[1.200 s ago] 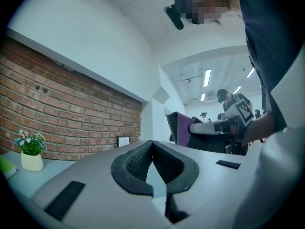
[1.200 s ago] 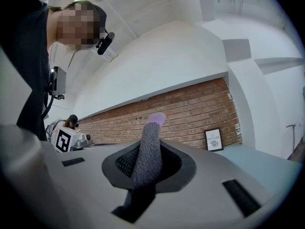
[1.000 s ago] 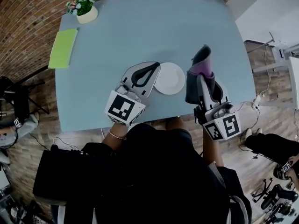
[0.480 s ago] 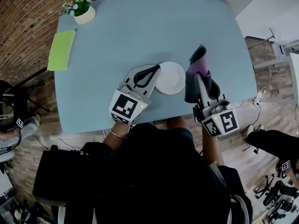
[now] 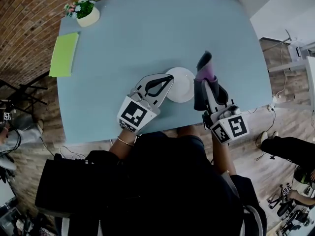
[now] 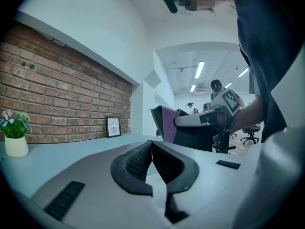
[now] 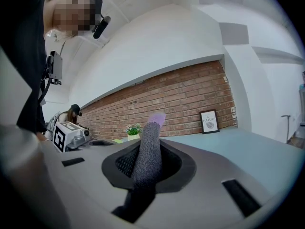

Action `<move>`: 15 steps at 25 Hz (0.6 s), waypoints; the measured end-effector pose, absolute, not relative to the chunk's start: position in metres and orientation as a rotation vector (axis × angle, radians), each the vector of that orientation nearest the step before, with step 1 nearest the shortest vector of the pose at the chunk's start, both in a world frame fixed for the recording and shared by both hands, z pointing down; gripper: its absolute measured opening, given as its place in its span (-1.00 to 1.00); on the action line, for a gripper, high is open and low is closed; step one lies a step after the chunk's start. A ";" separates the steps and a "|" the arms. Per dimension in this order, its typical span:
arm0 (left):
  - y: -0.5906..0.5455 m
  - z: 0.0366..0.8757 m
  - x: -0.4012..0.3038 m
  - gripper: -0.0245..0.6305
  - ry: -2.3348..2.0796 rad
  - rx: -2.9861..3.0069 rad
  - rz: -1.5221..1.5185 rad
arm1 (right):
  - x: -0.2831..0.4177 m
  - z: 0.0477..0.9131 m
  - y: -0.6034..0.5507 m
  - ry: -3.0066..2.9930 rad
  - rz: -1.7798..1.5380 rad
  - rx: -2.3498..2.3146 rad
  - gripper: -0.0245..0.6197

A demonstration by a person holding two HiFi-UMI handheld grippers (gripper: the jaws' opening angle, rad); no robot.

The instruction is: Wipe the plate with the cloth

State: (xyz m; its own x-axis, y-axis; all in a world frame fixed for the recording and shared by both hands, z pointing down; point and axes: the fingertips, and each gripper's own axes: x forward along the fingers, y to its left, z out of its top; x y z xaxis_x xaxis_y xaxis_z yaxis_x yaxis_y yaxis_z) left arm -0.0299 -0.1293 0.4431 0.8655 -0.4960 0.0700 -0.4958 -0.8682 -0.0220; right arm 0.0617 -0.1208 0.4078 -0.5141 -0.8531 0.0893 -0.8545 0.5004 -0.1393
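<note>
The left gripper (image 6: 152, 144) is clenched: its two jaws meet at the tips and nothing is clamped between them. In the head view, its jaw tips lie over the left rim of the plate (image 5: 183, 85); whether they touch that rim cannot be determined. The plate is white, round and lies flat on the blue table (image 5: 147, 33), close to the table's near edge and between the two grippers. The right gripper (image 7: 147, 151) is closed on the cloth (image 5: 205, 65), a grey and purple fabric that stands upright out of the jaws and rises past their tips. In the head view, the cloth is just beside the right rim of the plate, apart from it. Both grippers point level across the table. At the far left corner stands a potted plant (image 5: 82, 11), with a green pad (image 5: 64, 54) lying flat near it. A framed picture (image 7: 208, 121) stands at the far edge against the brick wall (image 7: 190, 97).
</note>
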 end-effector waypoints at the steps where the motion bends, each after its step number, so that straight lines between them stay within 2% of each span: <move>1: -0.130 0.445 -0.030 -0.94 0.808 -3.041 -0.111 | 0.062 0.411 -0.122 -2.708 0.267 1.540 -0.80; 15: -0.145 0.500 -0.035 -0.92 0.920 -3.210 -0.328 | 0.061 0.461 -0.137 -2.631 0.378 1.467 -0.80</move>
State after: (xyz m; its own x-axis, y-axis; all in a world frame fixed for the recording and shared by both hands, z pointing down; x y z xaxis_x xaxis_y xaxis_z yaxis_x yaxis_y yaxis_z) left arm -0.0346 -0.1453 0.4999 0.8324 -0.4979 0.2432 -0.5395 -0.8285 0.1504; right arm 0.0612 -0.1374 0.4614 -0.5286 -0.8222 0.2112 -0.8484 0.5032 -0.1643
